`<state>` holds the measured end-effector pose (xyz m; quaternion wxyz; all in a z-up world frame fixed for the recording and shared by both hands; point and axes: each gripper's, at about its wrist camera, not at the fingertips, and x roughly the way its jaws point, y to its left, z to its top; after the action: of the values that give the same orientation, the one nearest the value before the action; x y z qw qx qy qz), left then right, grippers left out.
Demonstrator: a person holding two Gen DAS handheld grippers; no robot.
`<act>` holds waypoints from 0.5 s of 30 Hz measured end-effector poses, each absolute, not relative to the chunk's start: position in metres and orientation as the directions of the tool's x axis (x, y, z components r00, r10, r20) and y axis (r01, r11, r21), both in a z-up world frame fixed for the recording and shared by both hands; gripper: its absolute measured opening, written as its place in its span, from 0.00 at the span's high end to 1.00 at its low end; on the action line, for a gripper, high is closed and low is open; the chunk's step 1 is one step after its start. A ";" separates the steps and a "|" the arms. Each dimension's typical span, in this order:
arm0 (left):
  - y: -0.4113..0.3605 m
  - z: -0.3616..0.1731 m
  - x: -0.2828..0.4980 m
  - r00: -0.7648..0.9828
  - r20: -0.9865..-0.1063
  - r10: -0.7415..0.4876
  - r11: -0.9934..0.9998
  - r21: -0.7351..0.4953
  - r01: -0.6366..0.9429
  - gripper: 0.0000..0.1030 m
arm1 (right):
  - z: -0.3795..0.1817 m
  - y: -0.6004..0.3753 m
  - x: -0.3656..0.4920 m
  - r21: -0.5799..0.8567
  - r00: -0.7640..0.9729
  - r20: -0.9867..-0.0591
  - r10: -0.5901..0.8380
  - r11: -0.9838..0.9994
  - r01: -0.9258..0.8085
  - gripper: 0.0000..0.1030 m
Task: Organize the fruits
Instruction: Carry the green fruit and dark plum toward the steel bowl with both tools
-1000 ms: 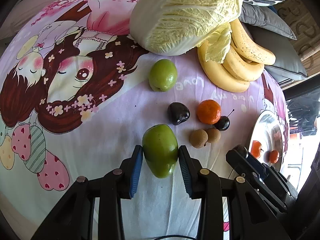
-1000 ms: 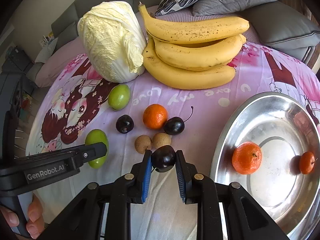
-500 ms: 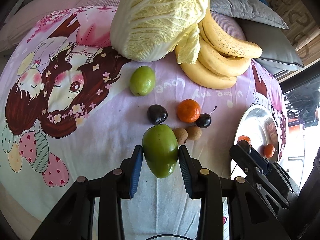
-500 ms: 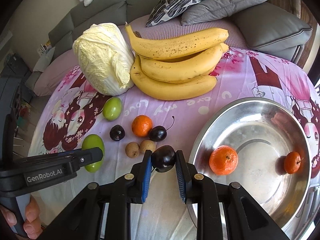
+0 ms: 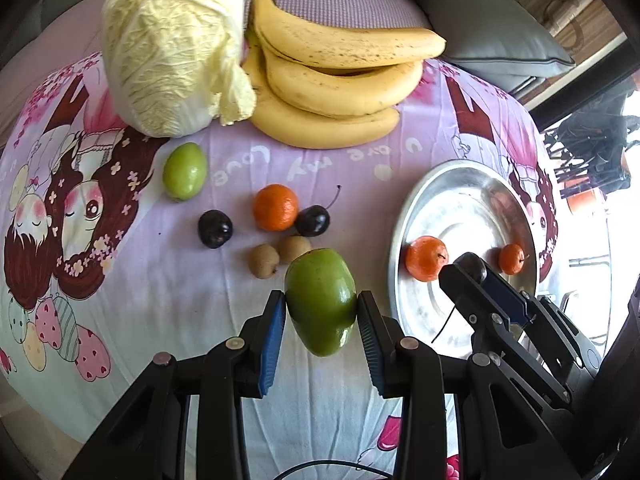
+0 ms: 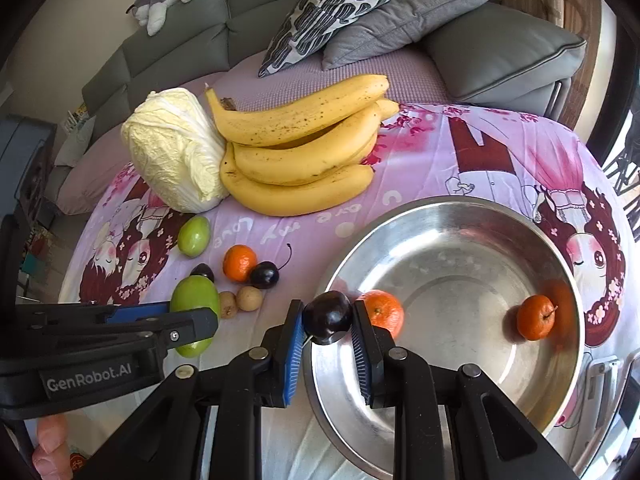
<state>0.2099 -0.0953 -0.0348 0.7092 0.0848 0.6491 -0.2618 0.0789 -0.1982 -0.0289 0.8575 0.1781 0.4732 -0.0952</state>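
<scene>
My left gripper [image 5: 321,322] is shut on a large green fruit [image 5: 321,300], held above the cloth left of the steel bowl [image 5: 448,192]. My right gripper [image 6: 326,338] is shut on a dark cherry [image 6: 327,316], held over the near left rim of the bowl [image 6: 452,216]. Two oranges [image 6: 382,312] [image 6: 535,317] lie in the bowl. On the cloth lie a second green fruit [image 5: 185,171], an orange [image 5: 275,207], two dark cherries [image 5: 215,228] [image 5: 313,220] and two brown longans [image 5: 264,260] [image 5: 294,247].
A cabbage [image 5: 172,48] and a bunch of bananas [image 5: 332,80] lie at the back of the cartoon-print cloth. Grey cushions [image 6: 500,52] and a sofa stand behind. The left gripper shows in the right wrist view [image 6: 120,328], close beside the right one.
Both grippers have moved right with their fruits. The cherry has gone from beside the bowl to over its rim. The green fruit is now nearer the bowl.
</scene>
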 end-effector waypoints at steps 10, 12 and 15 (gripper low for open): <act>-0.138 -0.038 0.191 -0.034 -0.965 -0.260 0.801 -0.235 0.550 0.63 | -0.032 -0.230 0.059 0.193 0.517 -0.855 -0.045 0.897 0.397 0.75; -0.144 -0.039 0.189 -0.038 -0.966 -0.254 0.796 -0.232 0.559 0.63 | -0.034 -0.238 0.055 0.197 0.514 -0.856 -0.049 0.889 0.412 0.75; -0.152 -0.041 0.186 -0.052 -0.966 -0.252 0.789 -0.236 0.567 0.63 | -0.036 -0.253 0.048 0.203 0.507 -0.860 -0.059 0.872 0.446 0.76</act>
<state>0.1857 -0.1523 -0.0413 0.6781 0.1194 0.6594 -0.3019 0.0482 -0.2528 -0.0363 0.8436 0.2043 0.4736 -0.1497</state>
